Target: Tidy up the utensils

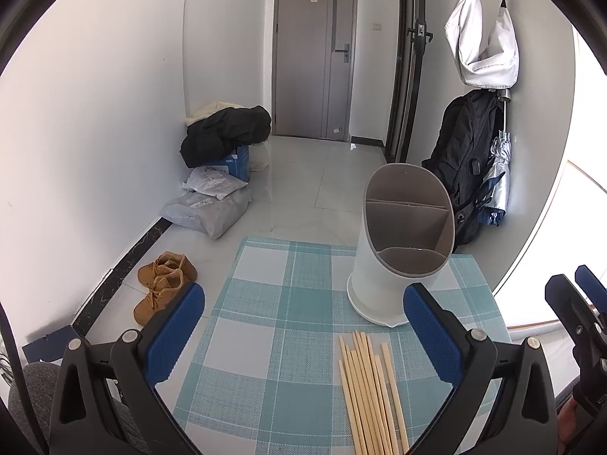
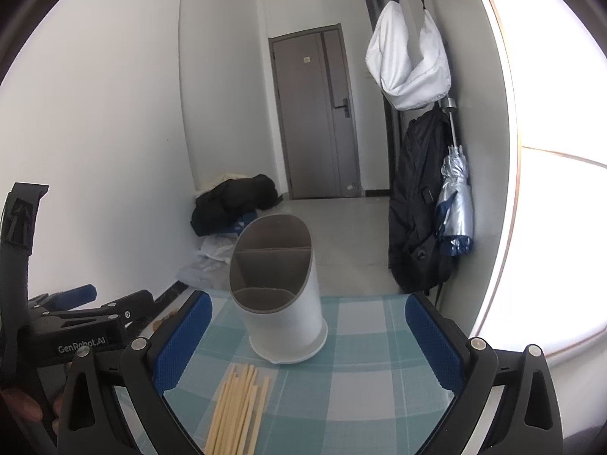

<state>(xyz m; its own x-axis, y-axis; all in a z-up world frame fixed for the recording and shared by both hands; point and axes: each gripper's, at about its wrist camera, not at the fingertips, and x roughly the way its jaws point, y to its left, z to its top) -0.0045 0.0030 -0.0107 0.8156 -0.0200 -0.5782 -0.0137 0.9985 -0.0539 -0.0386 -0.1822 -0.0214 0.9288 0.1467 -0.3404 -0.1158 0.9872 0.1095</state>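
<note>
A bundle of several wooden chopsticks (image 1: 370, 394) lies on the teal checked tablecloth (image 1: 273, 303), near its front. A white utensil holder (image 1: 398, 246) with grey inner compartments stands upright just behind them. My left gripper (image 1: 303, 314) is open and empty above the cloth, left of the chopsticks. In the right wrist view my right gripper (image 2: 307, 326) is open and empty, with the holder (image 2: 280, 292) between and beyond its fingers and the chopsticks (image 2: 239, 409) below left. The left gripper (image 2: 76, 326) shows at the left edge there.
The table stands against a wall on the right, where a black backpack (image 1: 463, 167), a folded umbrella (image 2: 455, 208) and a white bag (image 1: 481, 41) hang. On the floor to the left lie brown shoes (image 1: 163, 284), parcels (image 1: 208, 208) and dark clothes (image 1: 224, 132).
</note>
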